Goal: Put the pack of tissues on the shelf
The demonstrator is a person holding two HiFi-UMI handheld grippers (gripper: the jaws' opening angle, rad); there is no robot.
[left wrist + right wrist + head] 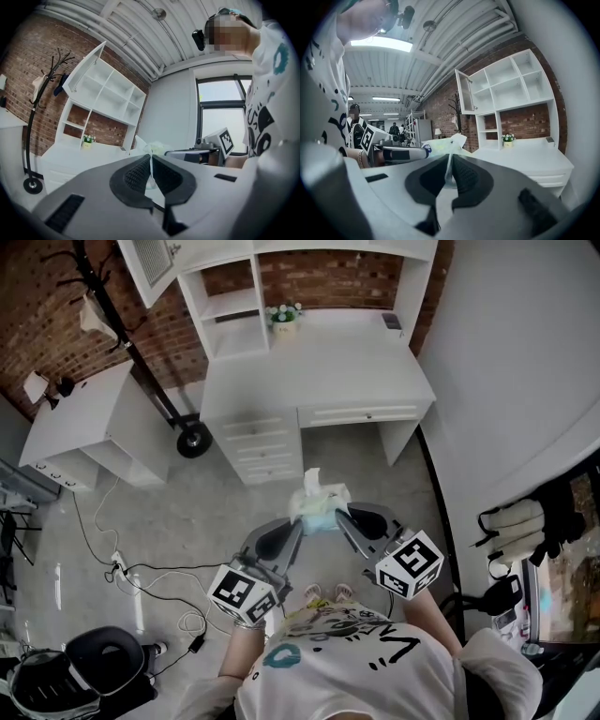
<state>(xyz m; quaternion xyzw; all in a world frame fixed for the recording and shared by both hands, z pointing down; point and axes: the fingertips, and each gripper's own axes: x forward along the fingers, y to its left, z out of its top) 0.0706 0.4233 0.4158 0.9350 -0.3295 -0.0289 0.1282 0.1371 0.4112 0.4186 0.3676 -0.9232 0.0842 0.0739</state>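
Jaws, both pairs: closed on the thin wrapper edges of the pack of tissues [319,503], left gripper [297,523] at one end and right gripper [343,517] at the other, likely to keep the soft pack level. Location: held in mid-air over the floor, well apart from the desk [328,367] and its shelf [231,305].

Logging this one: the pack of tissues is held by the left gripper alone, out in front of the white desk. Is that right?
Not quite. The pack of tissues is held by both grippers, not the left alone. The right gripper view shows the right gripper shut on the pack's edge, just as the left gripper is in its own view. The pack is indeed out in front of the white desk.
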